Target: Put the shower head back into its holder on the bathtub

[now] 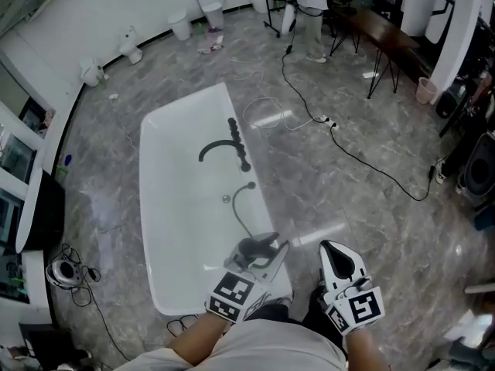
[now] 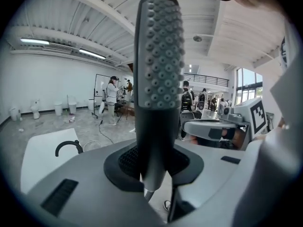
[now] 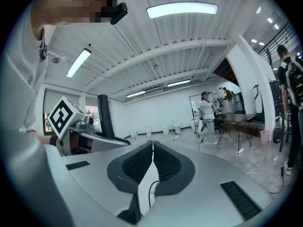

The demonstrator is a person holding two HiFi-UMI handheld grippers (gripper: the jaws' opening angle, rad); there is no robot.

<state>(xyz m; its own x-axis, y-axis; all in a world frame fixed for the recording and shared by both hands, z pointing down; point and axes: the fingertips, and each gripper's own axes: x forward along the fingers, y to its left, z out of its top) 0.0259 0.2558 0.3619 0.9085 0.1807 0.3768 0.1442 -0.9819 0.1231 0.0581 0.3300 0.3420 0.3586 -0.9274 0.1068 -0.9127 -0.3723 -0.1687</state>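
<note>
Grey and studded with nozzles, the shower head (image 2: 158, 70) stands upright in the left claw (image 2: 154, 163), whose jaws are clamped on its handle. In the head view the left claw (image 1: 268, 250) holds the shower head (image 1: 257, 246) over the near right rim of the white bathtub (image 1: 158, 207), low in the picture and close to the person's body. A dark hose (image 1: 238, 209) curves from the shower head up to the tub's right edge, where a black spout (image 1: 216, 147) and a row of dark fittings (image 1: 238, 141) sit farther along. The right claw (image 3: 152, 148) has its jaws pressed together with nothing between them; it hovers over the grey marbled floor (image 1: 363, 207), just beside the left one.
</note>
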